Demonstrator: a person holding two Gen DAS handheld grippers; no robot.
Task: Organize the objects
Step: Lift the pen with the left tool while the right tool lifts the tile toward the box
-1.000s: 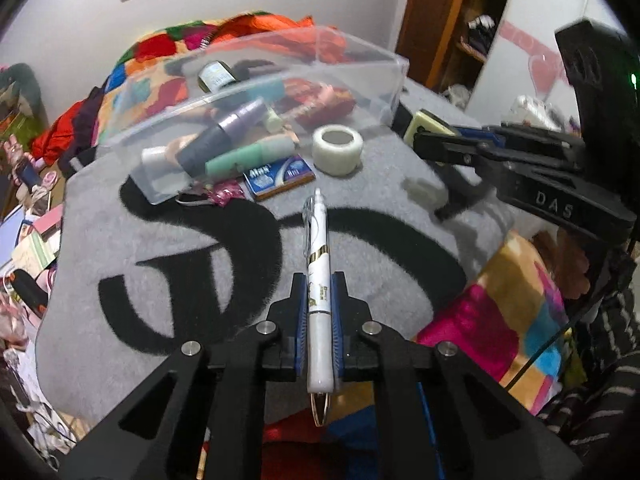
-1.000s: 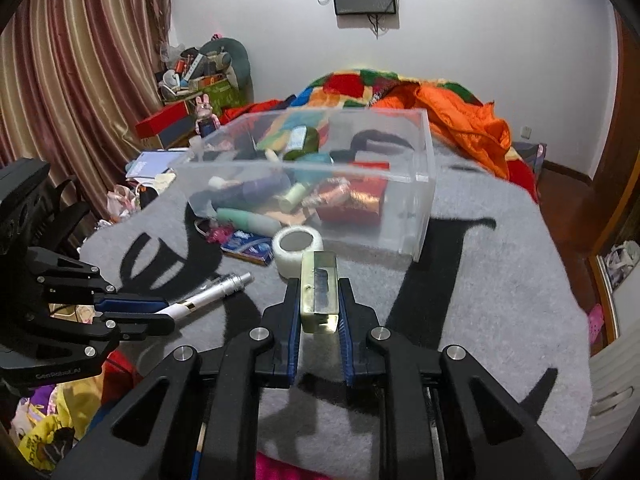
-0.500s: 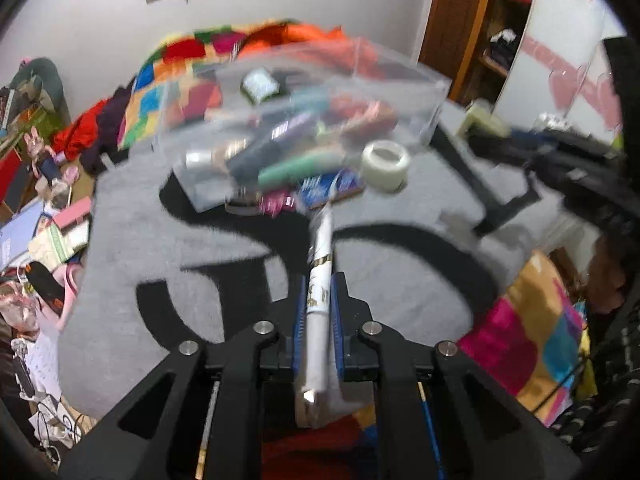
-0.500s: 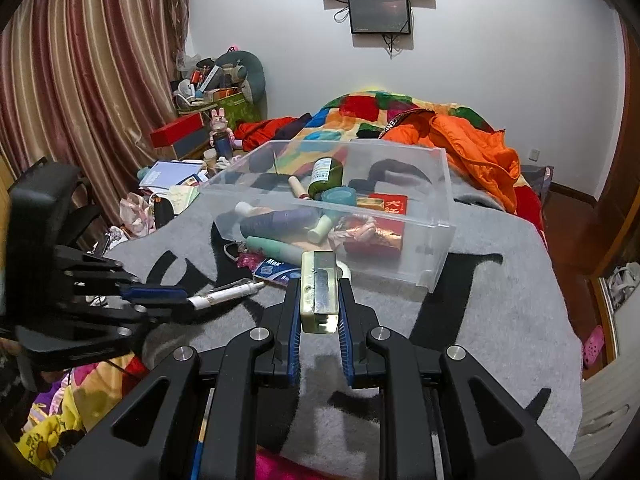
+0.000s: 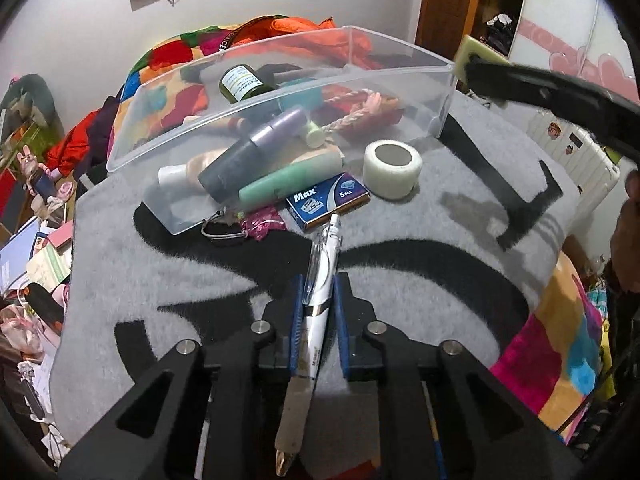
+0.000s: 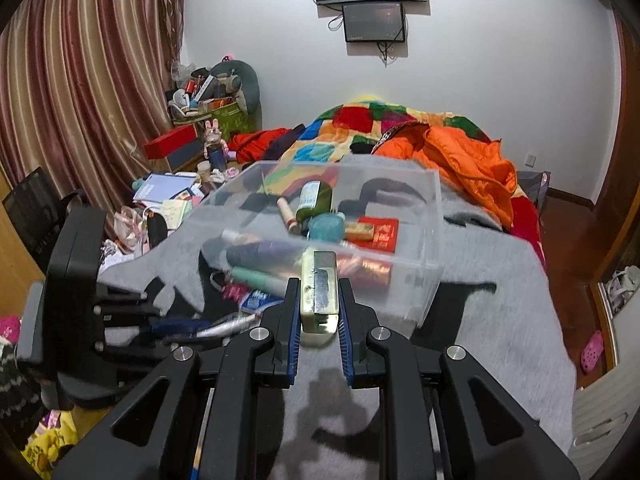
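Grey blanket (image 5: 440, 216); pen (image 5: 320, 280) between left claw (image 5: 316, 312) pads.

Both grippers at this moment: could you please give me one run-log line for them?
left gripper: shut on pen | right gripper: shut on yellow block | bin: ahead | tape, blue box: outside bin

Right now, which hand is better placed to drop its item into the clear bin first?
Right. Its tongs hold the yellowish block near the clear bin rim; the left tongs, holding the pen, sit lower and farther back.
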